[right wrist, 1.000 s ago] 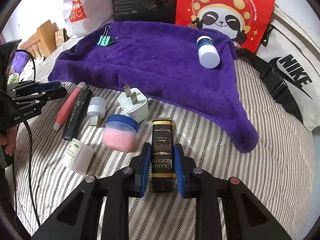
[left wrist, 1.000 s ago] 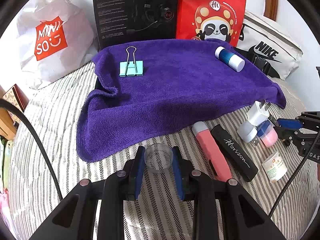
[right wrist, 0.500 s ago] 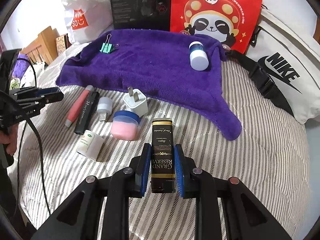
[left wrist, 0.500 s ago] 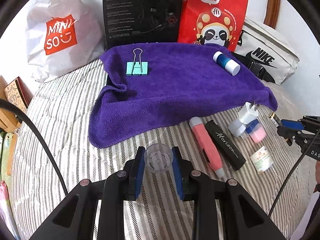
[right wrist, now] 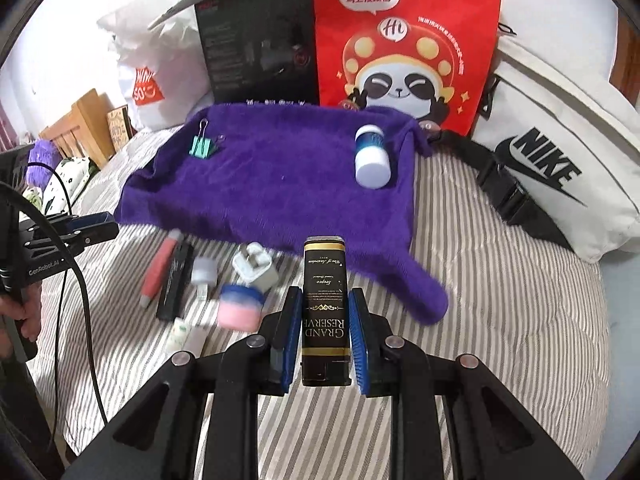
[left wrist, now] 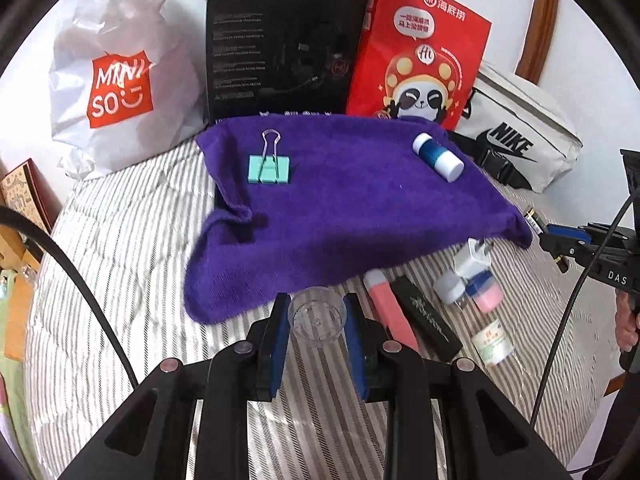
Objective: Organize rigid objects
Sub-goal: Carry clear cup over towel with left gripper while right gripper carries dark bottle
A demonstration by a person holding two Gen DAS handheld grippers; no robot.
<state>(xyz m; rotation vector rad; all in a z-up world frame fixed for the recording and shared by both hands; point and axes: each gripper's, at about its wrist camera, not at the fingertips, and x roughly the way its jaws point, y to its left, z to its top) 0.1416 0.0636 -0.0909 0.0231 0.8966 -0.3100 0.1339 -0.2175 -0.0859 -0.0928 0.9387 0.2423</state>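
My left gripper (left wrist: pixel 317 316) is shut on a small clear plastic cup (left wrist: pixel 317 317), held above the striped bed just before the purple towel (left wrist: pixel 352 208). A black box lettered "Grand Reserve" (right wrist: pixel 325 312) is clamped in my right gripper (right wrist: pixel 325 320), raised over the bed near the towel's right corner. On the towel (right wrist: pixel 280 184) lie a teal binder clip (left wrist: pixel 269 168) at the left and a blue-and-white bottle (left wrist: pixel 438 157) at the right. In front of the towel sit a pink tube (left wrist: pixel 390 312), a black stick (left wrist: pixel 426 318), a white plug (right wrist: pixel 256 268), a pink jar (right wrist: pixel 239 306) and a small white bottle (left wrist: pixel 493 343).
Behind the towel stand a white Miniso bag (left wrist: pixel 116 80), a black headset box (left wrist: pixel 280 48) and a red panda bag (left wrist: pixel 420 60). A white Nike pouch (right wrist: pixel 556 160) with a black strap lies at the right. A hand (right wrist: pixel 24 312) and cable are at the left edge.
Both grippers have risen and pulled back with their loads, so the towel and the items on the bed look smaller and farther. Nothing on the bed has shifted.
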